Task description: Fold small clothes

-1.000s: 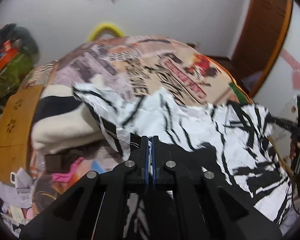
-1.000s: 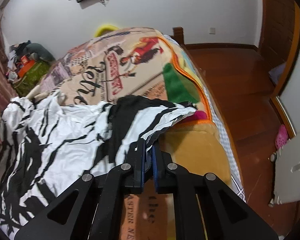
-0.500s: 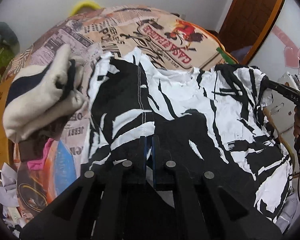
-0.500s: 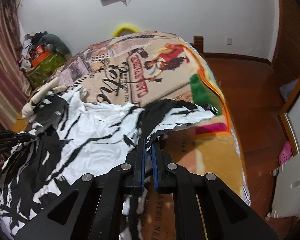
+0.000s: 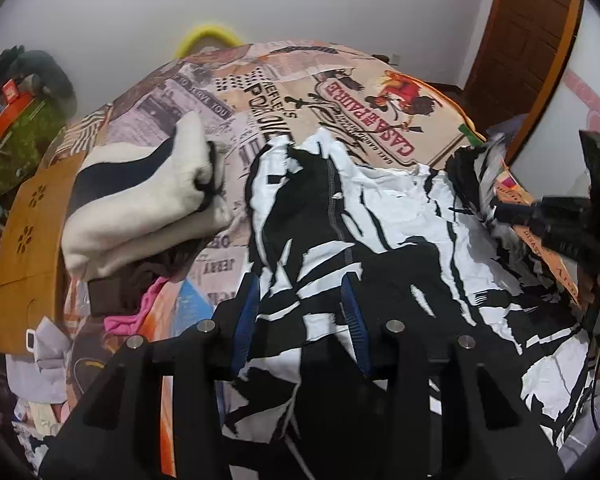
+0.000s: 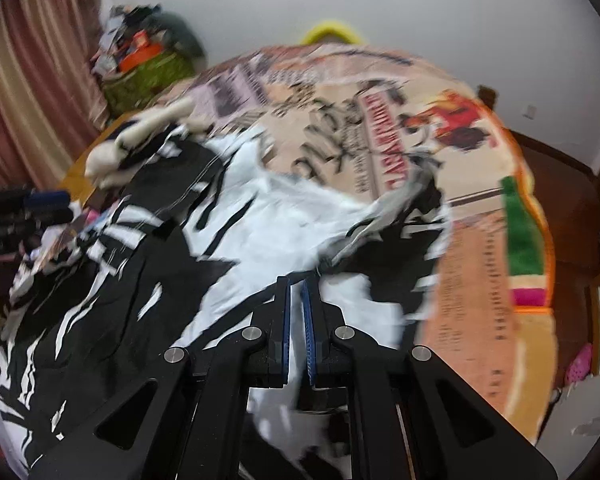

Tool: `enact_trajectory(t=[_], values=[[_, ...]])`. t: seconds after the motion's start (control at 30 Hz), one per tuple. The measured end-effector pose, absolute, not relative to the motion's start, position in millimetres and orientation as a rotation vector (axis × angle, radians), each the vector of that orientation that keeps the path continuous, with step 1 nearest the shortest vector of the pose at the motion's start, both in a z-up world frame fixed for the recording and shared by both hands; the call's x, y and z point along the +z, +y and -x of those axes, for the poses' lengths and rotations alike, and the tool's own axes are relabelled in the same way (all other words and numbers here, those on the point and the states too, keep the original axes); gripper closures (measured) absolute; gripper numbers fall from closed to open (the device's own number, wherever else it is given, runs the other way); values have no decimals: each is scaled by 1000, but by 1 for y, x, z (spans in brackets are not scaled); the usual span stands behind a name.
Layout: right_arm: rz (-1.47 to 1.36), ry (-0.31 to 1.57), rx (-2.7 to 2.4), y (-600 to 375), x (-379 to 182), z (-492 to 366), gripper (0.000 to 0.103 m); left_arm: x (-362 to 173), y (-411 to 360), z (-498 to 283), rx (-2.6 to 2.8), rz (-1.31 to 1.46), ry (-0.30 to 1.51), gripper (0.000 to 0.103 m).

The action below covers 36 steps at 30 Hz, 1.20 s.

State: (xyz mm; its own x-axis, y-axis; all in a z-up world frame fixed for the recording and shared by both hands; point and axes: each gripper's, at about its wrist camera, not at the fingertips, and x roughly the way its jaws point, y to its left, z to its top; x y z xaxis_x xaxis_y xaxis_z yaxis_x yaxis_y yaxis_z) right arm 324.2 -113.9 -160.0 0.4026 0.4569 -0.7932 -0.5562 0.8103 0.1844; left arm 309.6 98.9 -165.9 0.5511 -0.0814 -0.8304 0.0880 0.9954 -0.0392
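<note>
A black-and-white patterned garment (image 5: 384, 240) lies spread and rumpled on the bed; it also shows in the right wrist view (image 6: 236, 232). My left gripper (image 5: 302, 292) is open, its blue pads apart, with the garment's near edge lying between and under them. My right gripper (image 6: 296, 284) has its pads nearly together with the garment's cloth between them. The right gripper also shows at the far right of the left wrist view (image 5: 560, 216), at the garment's right edge. The right wrist view is blurred.
A printed bedspread (image 5: 340, 92) covers the bed. A folded cream-and-black garment (image 5: 140, 208) lies to the left, with pink cloth (image 5: 128, 320) and an orange board (image 5: 24, 240) beside it. Cluttered green pile (image 5: 16, 136) at far left. Wooden door (image 5: 528, 40) at right.
My left gripper has opened and let go of the garment, which now lies on the bed. My right gripper has swung left, still shut on the cloth.
</note>
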Motion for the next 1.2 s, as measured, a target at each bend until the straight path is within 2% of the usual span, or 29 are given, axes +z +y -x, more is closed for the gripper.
enact_trajectory(t=[0.27,0.33,0.43,0.47,0.5,0.8,1.2], values=[[203,1024,739,-86,-172,-305,97,-172,106,-311,-62,-19,991,61],[209,1012,731,-90,-166,-305,96,-171,105,-314,-58,-25,988,58],[161,990,690,-107,-154,-316,78,-168,104,-325,-44,-39,970,52],[135,985,672,-114,-150,-321,69,-167,103,-330,-41,-45,964,52],[103,977,648,-123,-147,-328,64,-167,102,-338,-39,-52,962,52],[-63,1067,531,-153,-176,-396,63,-188,78,-406,-192,6,1026,52],[47,1197,493,-128,-246,-427,63,-252,80,-465,-25,-41,1121,52]])
